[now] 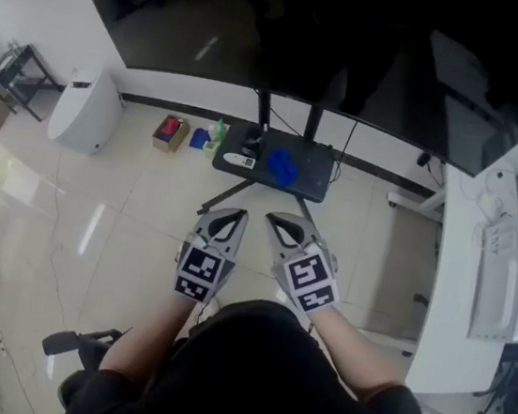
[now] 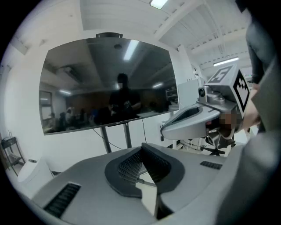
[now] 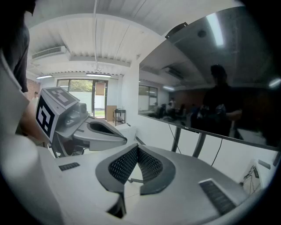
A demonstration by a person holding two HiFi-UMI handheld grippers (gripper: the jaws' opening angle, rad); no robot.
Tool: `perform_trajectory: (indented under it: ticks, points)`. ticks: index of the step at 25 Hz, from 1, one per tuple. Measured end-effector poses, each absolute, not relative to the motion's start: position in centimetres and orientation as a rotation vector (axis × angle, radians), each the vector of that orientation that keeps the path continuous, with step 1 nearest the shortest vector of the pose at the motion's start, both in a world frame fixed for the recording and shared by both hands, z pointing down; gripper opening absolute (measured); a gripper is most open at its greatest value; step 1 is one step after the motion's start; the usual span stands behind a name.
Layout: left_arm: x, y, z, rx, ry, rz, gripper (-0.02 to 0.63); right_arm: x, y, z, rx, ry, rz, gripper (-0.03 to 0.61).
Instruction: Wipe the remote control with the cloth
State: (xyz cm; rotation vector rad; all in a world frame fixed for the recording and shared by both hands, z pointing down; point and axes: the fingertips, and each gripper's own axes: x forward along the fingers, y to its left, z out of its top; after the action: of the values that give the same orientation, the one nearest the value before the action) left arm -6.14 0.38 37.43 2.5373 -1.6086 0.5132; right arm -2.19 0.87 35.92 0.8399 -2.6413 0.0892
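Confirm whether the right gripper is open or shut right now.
Shut. In the right gripper view the grey right gripper has its dark ribbed pads meeting at the tips, with nothing between them.

The room is being lit brightly by ceiling strips (image 3: 94, 75), which are being mirrored in the dark screen (image 2: 105, 83). Glare is being thrown across the floor (image 1: 95, 227). Both gripper views are being bent and darkened at their edges.
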Motion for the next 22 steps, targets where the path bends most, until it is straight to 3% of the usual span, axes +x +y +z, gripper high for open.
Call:
perform_trajectory:
  ticks: [12, 22]
  points:
    - [-5.8, -2.5, 39.5, 2.536, -1.603, 0.722, 0.029, -0.9, -0.6, 37.8, 0.737, -2.624, 0.122, 0.008]
    - [-10.3, -10.8, 46.8, 2.539, -1.413, 0.968, 0.166, -3.8, -8.0, 43.3, 0.78, -2.534, 0.249, 0.008]
